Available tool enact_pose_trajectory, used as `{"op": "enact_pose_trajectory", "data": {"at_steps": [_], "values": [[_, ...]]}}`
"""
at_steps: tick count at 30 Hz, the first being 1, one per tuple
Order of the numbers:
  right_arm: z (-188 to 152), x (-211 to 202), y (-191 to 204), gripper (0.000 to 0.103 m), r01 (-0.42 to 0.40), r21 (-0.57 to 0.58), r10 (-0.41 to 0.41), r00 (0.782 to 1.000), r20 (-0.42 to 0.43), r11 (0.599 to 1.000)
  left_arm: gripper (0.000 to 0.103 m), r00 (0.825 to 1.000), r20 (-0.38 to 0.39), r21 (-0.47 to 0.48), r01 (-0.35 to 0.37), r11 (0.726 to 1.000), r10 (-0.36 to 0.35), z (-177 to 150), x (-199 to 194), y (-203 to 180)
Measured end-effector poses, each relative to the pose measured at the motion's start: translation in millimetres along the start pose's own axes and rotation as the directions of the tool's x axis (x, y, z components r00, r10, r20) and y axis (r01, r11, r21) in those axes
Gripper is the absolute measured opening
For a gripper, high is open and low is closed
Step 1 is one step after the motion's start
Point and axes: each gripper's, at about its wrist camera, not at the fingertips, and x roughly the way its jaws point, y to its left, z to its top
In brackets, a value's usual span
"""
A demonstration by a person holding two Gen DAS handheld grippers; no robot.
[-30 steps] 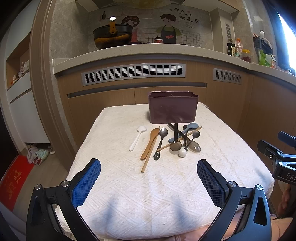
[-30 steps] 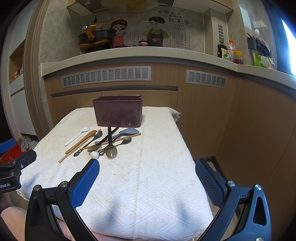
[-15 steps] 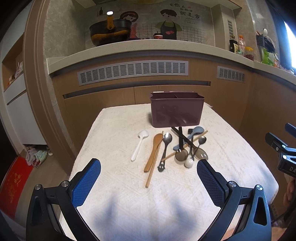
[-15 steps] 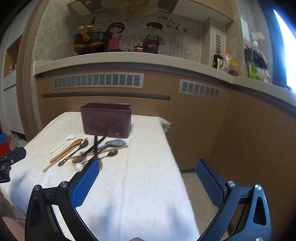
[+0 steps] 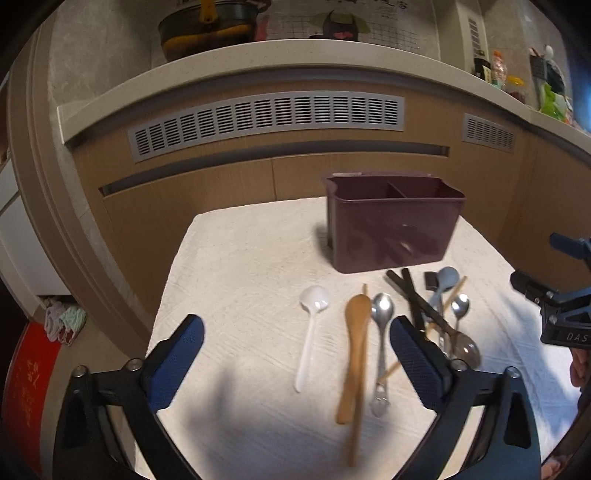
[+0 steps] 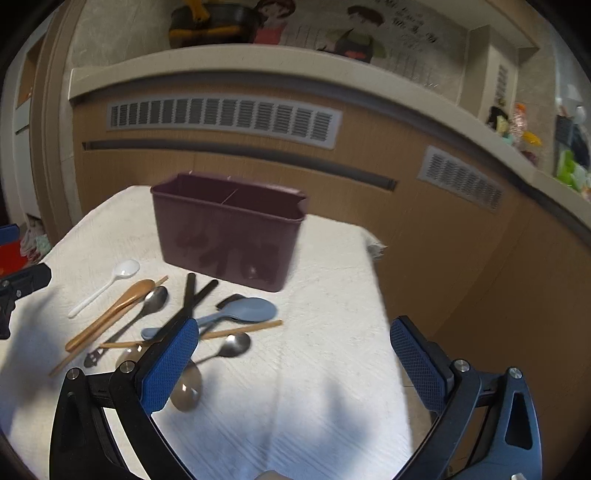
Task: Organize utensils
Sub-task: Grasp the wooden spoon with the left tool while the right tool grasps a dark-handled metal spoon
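A maroon utensil caddy [image 5: 391, 229] [image 6: 229, 236] with a divider stands upright on the white cloth. In front of it lie a white spoon [image 5: 310, 332] [image 6: 107, 286], a wooden spoon [image 5: 356, 343] [image 6: 110, 314], a steel spoon [image 5: 380, 332] [image 6: 147, 306], black chopsticks [image 5: 410, 295] [image 6: 192, 295], a grey-blue spoon [image 5: 443, 284] [image 6: 243, 310] and more steel spoons [image 6: 229, 345]. My left gripper [image 5: 295, 332] hovers over the white, wooden and steel spoons; its jaws are closing, with the pads touching nothing. My right gripper [image 6: 293, 332] stands open over bare cloth, right of the pile.
The white textured cloth [image 5: 240, 258] covers a small table whose right edge [image 6: 373, 251] drops to the floor. A wooden cabinet front with vents [image 5: 266, 114] rises close behind, and a pot [image 5: 207, 22] sits on its counter. A red item [image 5: 26, 369] lies on the floor at left.
Both grippers have moved forward to the utensils, which now look much larger. The left jaws have narrowed slightly. The right view has swung left onto the pile.
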Motion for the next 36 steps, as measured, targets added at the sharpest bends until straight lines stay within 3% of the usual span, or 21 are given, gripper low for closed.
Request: {"op": "enact_pose_trajectory", "data": {"at_steps": [2,4,6,8,10,12,14,16,20,23,27,32,34,35,36], "values": [[4,16,13,0.103,-0.105,-0.024,0.104,0.994,-0.027,0.994,0.071,1.0,0.001,-0.016,-0.003,1.0,0.003,-1,5,11],[9,32,27,0.1,-0.181,-0.036,0.178,0.982,-0.057,0.983,0.061,1.0,-0.014,-0.04,0.01,0.999,-0.01,-3,12,26],[12,46,42,0.083,-0.242,-0.034,0.238,0.966,-0.099,0.97,0.058,0.999,-0.04,-0.062,0.02,0.998,-0.023,-7,19,37],[15,64,60,0.056,-0.298,-0.033,0.288,0.942,-0.171,0.954,0.049,0.997,-0.062,-0.079,0.036,0.996,-0.041,-13,25,45],[15,77,77,0.041,-0.349,-0.019,0.336,0.915,-0.223,0.937,0.048,0.996,-0.076,-0.092,0.046,0.995,-0.053,-17,28,50],[16,85,92,0.034,-0.386,-0.01,0.371,0.892,-0.26,0.922,0.047,0.994,-0.086,-0.112,0.065,0.992,-0.075,-20,29,55],[17,91,101,0.032,-0.364,-0.024,0.343,0.895,-0.284,0.931,0.043,0.987,-0.104,-0.125,0.113,0.986,-0.126,-20,31,54],[18,93,100,0.032,-0.309,-0.047,0.286,0.92,-0.269,0.95,0.043,0.973,-0.118,-0.116,0.183,0.976,-0.197,-15,34,47],[18,85,74,0.034,-0.232,-0.067,0.211,0.951,-0.227,0.97,0.043,0.921,-0.171,-0.052,0.347,0.936,-0.351,1,52,17],[13,71,53,0.038,-0.175,-0.092,0.156,0.97,-0.187,0.98,0.043,0.879,-0.248,-0.005,0.42,0.908,-0.408,11,73,-10],[3,58,23,0.041,-0.175,-0.058,0.164,0.973,-0.162,0.983,0.043,0.859,-0.372,0.053,0.399,0.916,-0.352,21,108,-35],[-8,53,-3,0.041,-0.156,0.003,0.154,0.978,-0.143,0.988,0.043,0.821,-0.471,0.032,0.382,0.924,-0.323,21,134,-48],[-7,54,-6,0.041,-0.165,0.012,0.165,0.977,-0.138,0.986,0.042,0.827,-0.474,0.033,0.361,0.932,-0.303,21,138,-54],[-6,56,-3,0.041,-0.172,0.016,0.172,0.975,-0.138,0.985,0.03,0.834,-0.466,0.032,0.35,0.936,-0.296,20,138,-54],[-5,57,-1,0.041,-0.19,0.017,0.19,0.972,-0.139,0.982,0.027,0.841,-0.455,0.021,0.339,0.94,-0.293,20,136,-52]]}}
